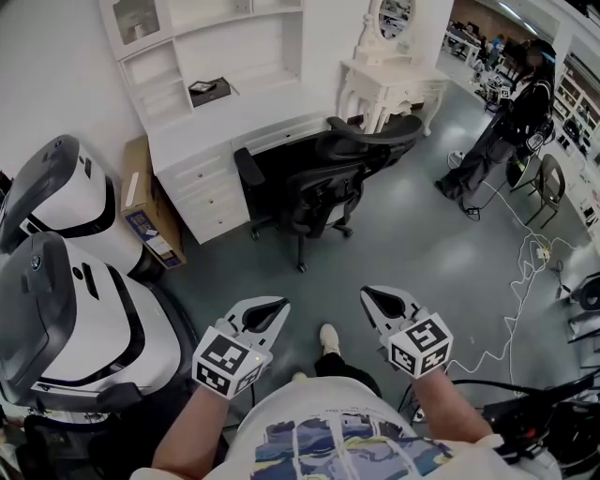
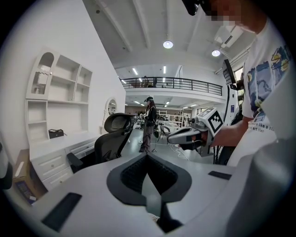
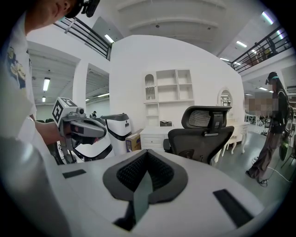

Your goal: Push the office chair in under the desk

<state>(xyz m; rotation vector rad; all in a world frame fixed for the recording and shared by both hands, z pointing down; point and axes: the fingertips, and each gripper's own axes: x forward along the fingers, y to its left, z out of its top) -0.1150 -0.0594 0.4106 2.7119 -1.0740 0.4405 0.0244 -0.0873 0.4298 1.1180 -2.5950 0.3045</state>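
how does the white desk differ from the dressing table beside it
The desk is plain and boxy, with a drawer stack; the dressing table stands on curved, carved legs. The desk carries open shelves above; the dressing table carries an oval mirror. The black office chair stands at the desk, not the dressing table. Both are white.

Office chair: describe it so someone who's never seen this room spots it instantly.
Find the white desk with the shelf hutch against the wall. On the grey floor just in front of its dark kneehole stands the office chair. It is the only all-black piece there, with mesh back, headrest and wheeled base, unlike the white dressing table beside it.
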